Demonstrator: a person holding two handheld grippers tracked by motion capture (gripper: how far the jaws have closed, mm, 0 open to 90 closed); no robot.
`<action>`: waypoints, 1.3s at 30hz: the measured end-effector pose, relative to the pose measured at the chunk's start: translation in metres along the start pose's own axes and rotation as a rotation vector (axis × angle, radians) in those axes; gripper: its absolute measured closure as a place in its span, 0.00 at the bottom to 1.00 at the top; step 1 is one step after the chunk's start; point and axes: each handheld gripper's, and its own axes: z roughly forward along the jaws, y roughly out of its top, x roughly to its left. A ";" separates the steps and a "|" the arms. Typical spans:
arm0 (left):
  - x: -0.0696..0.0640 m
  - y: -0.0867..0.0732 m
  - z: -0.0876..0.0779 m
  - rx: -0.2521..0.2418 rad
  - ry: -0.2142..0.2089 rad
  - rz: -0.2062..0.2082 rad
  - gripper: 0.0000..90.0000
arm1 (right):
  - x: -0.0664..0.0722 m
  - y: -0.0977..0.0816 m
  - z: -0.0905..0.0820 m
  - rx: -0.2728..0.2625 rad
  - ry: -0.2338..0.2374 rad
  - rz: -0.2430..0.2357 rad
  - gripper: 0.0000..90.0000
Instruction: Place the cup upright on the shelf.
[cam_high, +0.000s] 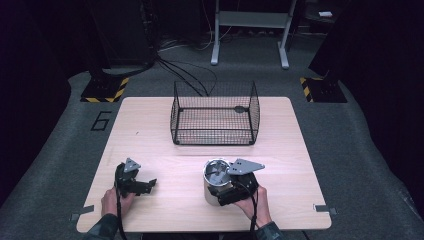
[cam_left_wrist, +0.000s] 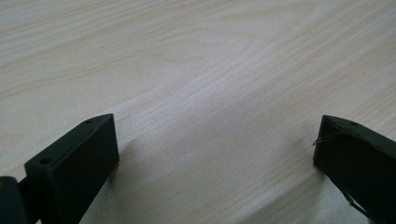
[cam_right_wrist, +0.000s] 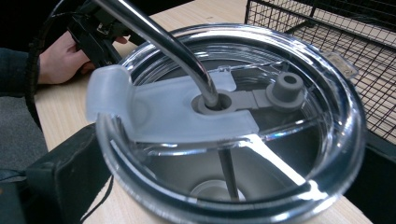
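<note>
A steel tumbler (cam_high: 214, 176) with a clear lid (cam_right_wrist: 187, 109) and a metal straw (cam_right_wrist: 159, 39) stands upright on the wooden table (cam_high: 280, 150), front right of centre. My right gripper (cam_high: 221, 191) is shut on the tumbler, one black jaw on each side of its wall just under the lid; in the right gripper view the gripper (cam_right_wrist: 219, 186) flanks the rim (cam_right_wrist: 345, 116). My left gripper (cam_high: 148, 185) rests at the front left, open, with nothing between its jaws. Bare wood (cam_left_wrist: 187, 70) lies ahead of the left gripper (cam_left_wrist: 215, 154).
A black wire basket (cam_high: 215, 136) stands at the table's back centre, beyond the tumbler, and its mesh (cam_right_wrist: 355, 37) is close on the right in the right gripper view. The person's left hand (cam_right_wrist: 60, 60) holds the other gripper (cam_right_wrist: 95, 30). Grey floor surrounds the table.
</note>
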 end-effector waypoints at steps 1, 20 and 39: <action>0.000 0.000 0.000 -0.001 0.000 -0.001 0.00 | -0.001 0.000 0.001 -0.001 0.000 -0.009 0.00; 0.000 0.000 0.000 0.000 0.001 0.002 0.00 | -0.003 0.000 0.015 -0.026 -0.005 -0.003 0.01; 0.000 0.000 0.000 -0.001 0.001 0.001 0.00 | 0.000 -0.004 0.015 -0.069 -0.036 -0.018 0.04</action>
